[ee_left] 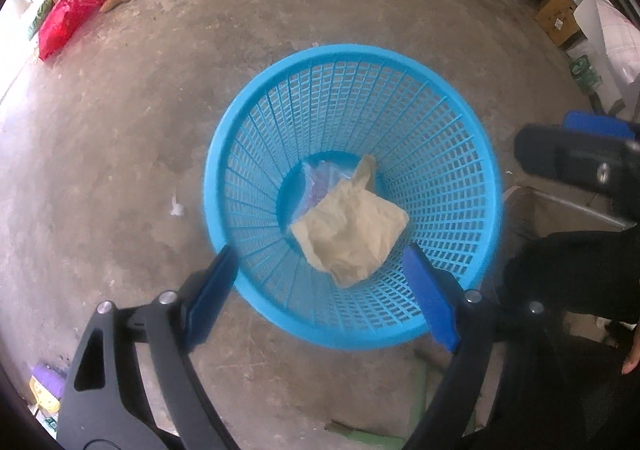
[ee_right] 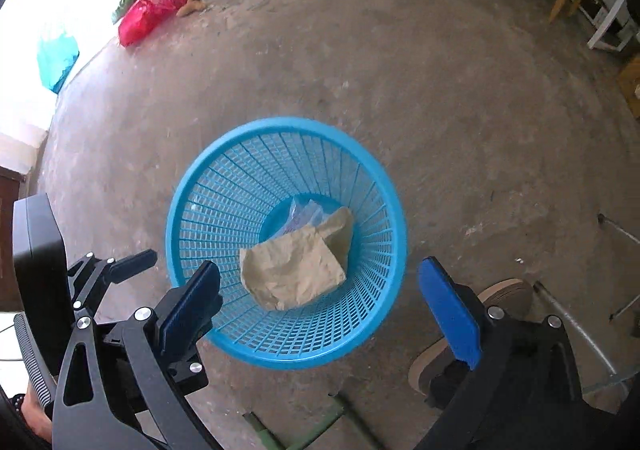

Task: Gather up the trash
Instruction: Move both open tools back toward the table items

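Both tools gape empty over blue basket (ee_left: 460, 153); red bag (ee_left: 66, 21) well apart

The round blue plastic mesh basket (ee_left: 460, 153) stands open-topped on the bare grey concrete floor (ee_left: 280, 29), its mouth unobstructed from above. A crumpled beige paper bag (ee_left: 352, 234) and a clear plastic wrapper (ee_left: 316, 181) cover its bottom. Floor around the basket lies open on the far and left sides. Both tongs, the left tongs (ee_left: 320, 290) and right tongs (ee_right: 320, 302), hang spread wide above the near rim, close beside each other, crowding that side.
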`<state>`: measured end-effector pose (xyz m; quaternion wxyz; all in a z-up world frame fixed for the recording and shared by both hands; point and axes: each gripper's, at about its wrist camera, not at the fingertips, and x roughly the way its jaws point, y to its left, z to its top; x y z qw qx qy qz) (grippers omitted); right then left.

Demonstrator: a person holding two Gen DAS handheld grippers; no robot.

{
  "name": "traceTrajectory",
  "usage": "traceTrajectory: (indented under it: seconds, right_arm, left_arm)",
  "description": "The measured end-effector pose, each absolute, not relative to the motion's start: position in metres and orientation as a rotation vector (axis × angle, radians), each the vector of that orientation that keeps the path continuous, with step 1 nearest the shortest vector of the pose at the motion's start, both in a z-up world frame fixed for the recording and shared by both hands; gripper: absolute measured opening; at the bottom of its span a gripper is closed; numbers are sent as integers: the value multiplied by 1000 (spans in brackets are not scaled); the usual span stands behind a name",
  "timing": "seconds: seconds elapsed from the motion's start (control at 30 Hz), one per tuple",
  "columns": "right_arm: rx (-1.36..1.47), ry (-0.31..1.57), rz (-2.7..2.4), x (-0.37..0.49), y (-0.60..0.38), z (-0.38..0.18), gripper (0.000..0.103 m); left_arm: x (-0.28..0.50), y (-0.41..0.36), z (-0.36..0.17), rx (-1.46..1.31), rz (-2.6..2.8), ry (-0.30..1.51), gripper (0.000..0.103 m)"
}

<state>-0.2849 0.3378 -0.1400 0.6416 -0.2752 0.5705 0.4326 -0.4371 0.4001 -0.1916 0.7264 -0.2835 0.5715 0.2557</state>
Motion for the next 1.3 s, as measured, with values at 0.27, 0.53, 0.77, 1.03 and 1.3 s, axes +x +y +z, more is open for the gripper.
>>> traceTrajectory:
  seconds: [0.27, 0.53, 0.77, 1.03, 1.3]
  right_arm:
    - [-534, 1206, 1015, -288, 324, -92, 97]
    - [-278, 1011, 1041, -252, 266, 25, 97]
    - [-248, 847, 916, -202, 172, 87, 97]
    - [-275, 771, 723, -155, 63, 96, 97]
    - [-300, 708, 585, -125, -6, 100, 97]
  left_arm:
    - [-451, 393, -145, -588, 601, 1202, 80]
    - [-438, 393, -31, -470, 666, 990, 81]
    - [-369, 356, 53, -323, 540, 847, 83]
    - [-299, 293, 71, -236, 377, 824, 83]
    - [-239, 230, 80, -148, 247, 809, 84]
